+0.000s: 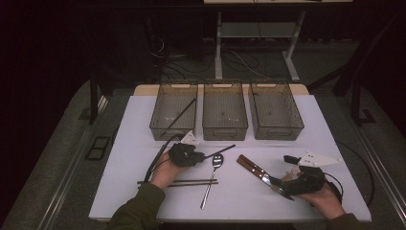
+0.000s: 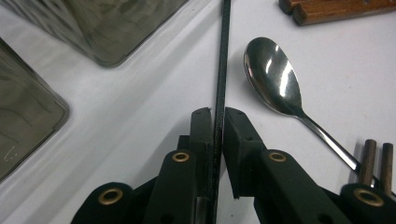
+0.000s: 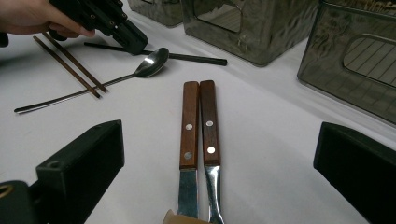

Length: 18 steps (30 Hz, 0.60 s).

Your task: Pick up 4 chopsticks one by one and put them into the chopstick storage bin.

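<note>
Your left gripper [image 2: 218,116] is clamped on the black chopstick [image 2: 223,56], just beside the spoon [image 2: 271,77], ready to lift it toward the bins. Your right gripper [image 3: 219,154] stands wide apart around the two wooden-handled knives [image 3: 198,121] beyond the spoon, poised to close.

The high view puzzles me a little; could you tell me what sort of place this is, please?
Probably a lab or studio set up for recording, not a kitchen: a white table under bright light in a dark room, three identical clear bins in a row, and cables on the floor behind.
</note>
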{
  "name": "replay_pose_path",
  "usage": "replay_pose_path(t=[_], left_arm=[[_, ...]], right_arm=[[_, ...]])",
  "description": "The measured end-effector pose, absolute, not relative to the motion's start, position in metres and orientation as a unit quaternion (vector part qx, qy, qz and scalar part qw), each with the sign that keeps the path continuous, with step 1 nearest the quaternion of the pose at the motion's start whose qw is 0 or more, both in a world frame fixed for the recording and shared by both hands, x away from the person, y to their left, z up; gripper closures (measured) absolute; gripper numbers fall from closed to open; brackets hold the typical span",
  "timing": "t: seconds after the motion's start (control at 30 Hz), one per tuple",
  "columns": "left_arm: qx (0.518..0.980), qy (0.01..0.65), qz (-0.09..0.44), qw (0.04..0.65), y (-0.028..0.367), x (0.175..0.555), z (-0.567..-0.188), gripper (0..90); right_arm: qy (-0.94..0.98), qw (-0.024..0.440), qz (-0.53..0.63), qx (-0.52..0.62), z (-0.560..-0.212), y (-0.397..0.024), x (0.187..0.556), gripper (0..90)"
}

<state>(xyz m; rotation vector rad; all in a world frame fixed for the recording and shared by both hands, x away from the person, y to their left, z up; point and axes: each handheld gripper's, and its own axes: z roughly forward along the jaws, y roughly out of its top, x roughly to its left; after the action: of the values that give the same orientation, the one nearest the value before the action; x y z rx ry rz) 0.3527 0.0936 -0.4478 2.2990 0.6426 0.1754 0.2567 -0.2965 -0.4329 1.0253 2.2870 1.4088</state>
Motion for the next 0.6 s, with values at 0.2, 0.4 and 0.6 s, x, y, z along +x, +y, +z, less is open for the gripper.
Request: replay_pose_path(t=[0.2, 0.4, 0.6], left_arm=[[0.894, 0.245, 0.073, 0.368, 0.0926, 0.3506, -0.4487, 84.2], [0.895, 0.239, 0.069, 0.370, 0.0940, 0.3519, -0.4490, 85.5], [0.894, 0.239, 0.059, 0.374, 0.0958, 0.3540, -0.4492, 85.6]], right_arm=[[0.788, 0.133, 0.486, 0.354, -0.4331, -0.2967, 0.2570, 1.8], [0.788, 0.133, 0.485, 0.354, -0.4332, -0.2963, 0.2571, 1.8], [0.787, 0.132, 0.486, 0.355, -0.4331, -0.2965, 0.2570, 1.8]])
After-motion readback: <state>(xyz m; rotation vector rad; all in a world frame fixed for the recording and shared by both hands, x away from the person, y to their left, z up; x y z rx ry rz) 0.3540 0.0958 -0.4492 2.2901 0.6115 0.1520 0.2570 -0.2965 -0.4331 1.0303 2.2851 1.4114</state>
